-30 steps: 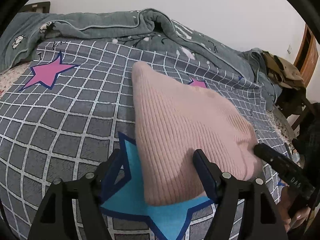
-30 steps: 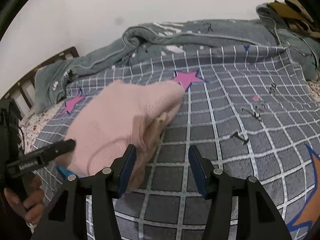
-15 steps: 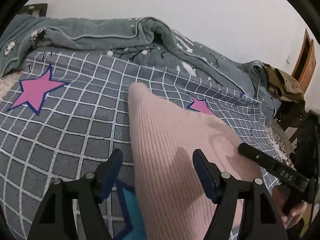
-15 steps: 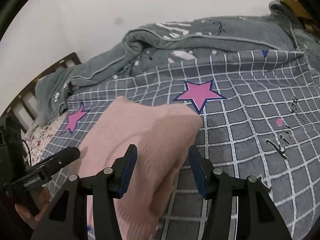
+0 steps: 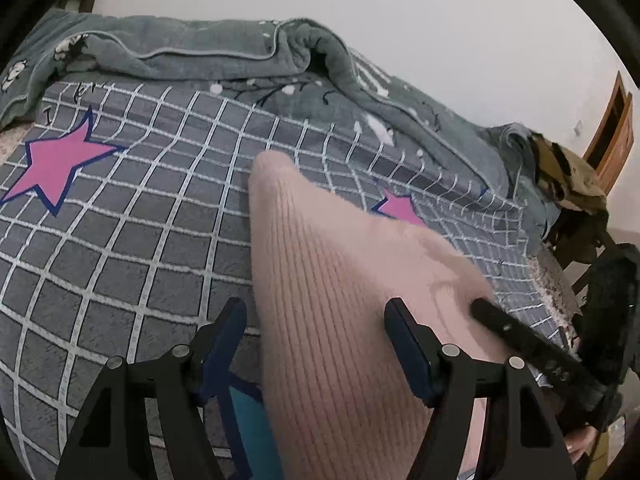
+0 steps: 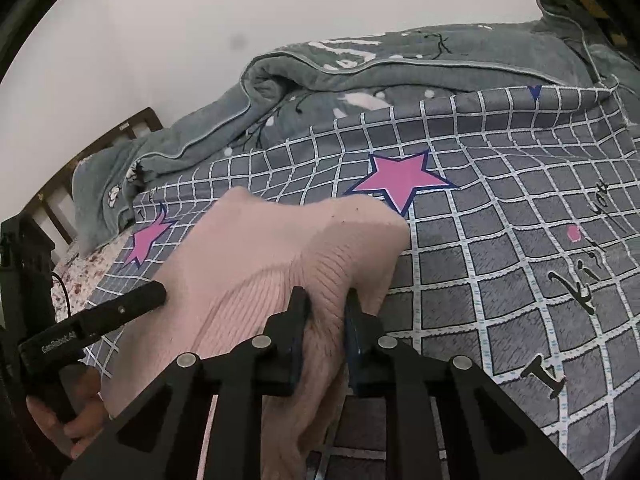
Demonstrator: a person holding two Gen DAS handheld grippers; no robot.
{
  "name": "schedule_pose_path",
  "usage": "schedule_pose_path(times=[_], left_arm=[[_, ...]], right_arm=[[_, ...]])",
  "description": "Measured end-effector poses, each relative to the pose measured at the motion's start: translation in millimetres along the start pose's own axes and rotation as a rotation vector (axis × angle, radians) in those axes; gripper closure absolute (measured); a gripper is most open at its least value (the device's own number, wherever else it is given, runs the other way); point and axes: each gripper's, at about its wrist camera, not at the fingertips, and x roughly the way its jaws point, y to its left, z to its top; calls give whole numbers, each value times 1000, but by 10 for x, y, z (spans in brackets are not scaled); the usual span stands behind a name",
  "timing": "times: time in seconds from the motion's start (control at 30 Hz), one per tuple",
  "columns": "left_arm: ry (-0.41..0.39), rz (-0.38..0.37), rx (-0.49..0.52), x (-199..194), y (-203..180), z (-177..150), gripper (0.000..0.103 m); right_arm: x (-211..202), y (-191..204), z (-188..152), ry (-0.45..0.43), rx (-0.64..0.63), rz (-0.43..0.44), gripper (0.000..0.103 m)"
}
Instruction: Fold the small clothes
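Knit bunched at bottom centre sits clamped in your right claw [image 6: 325,312] while your left claw [image 5: 316,328] gapes apart over the pink garment [image 5: 340,300] on the bed [image 5: 120,240] mid-frame, so an unsupported lift could, I judge, skew the fold.

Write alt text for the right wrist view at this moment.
The right gripper is shut on a bunched fold of the pink knit garment, above a grey checked bedspread with pink stars. The left gripper shows at left.
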Motion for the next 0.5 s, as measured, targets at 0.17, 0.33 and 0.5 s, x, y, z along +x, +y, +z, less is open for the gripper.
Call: schedule_pose_path(times=[0.17,0.33,0.5], left_arm=[[4,14,10,-32,-19,-70,34],[-14,38,24,-182,-68,-146,33],[-31,140,62,-352,-193,-192,32]], right_arm=[[-226,8,2,-56,-14,-82,73],[-446,56,6,-60,-27,-104,55],[-690,97,-102,-36,-18,-122,48]])
